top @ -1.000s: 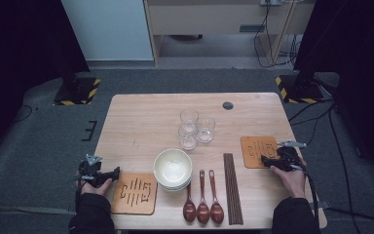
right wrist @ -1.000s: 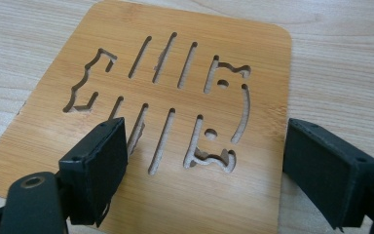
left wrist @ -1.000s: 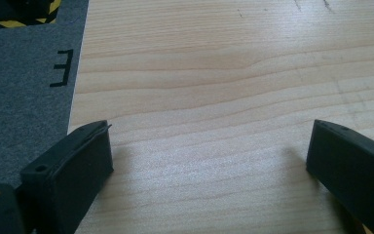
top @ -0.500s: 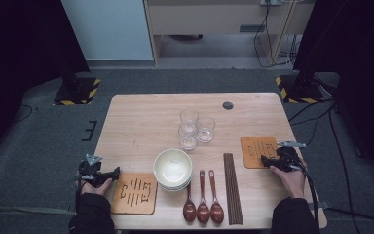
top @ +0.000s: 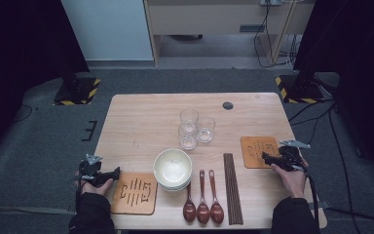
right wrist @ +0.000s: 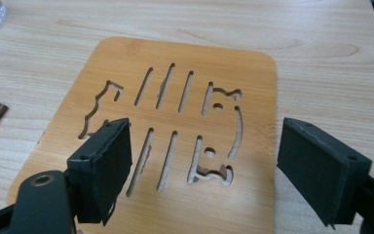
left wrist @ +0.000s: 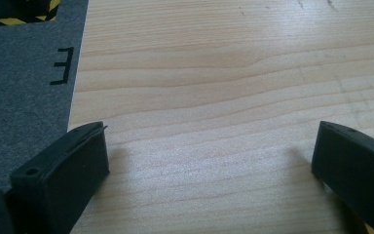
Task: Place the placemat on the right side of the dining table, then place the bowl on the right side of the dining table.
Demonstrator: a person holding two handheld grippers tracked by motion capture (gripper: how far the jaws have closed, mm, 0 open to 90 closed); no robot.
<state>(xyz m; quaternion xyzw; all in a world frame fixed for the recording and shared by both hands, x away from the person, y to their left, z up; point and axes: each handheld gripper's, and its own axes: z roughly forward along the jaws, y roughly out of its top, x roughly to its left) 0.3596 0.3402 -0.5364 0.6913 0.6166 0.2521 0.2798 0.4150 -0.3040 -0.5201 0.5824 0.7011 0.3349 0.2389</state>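
Up close, right gripper (right wrist: 202, 168) gapes — over carved trivet (right wrist: 175, 126).

A light wooden tabletop (top: 141, 122) stands on grey carpet (top: 39, 146) that fills the lower and middle frame. At the upper middle a pale blue panel (top: 109, 29) stands beside a beige cabinet (top: 214, 17), with cables (top: 268, 34) hanging to its right. Dark curtains (top: 19, 44) close both upper corners. Black stands with yellow-black striped bases (top: 75, 92) flank the tabletop's far corners.
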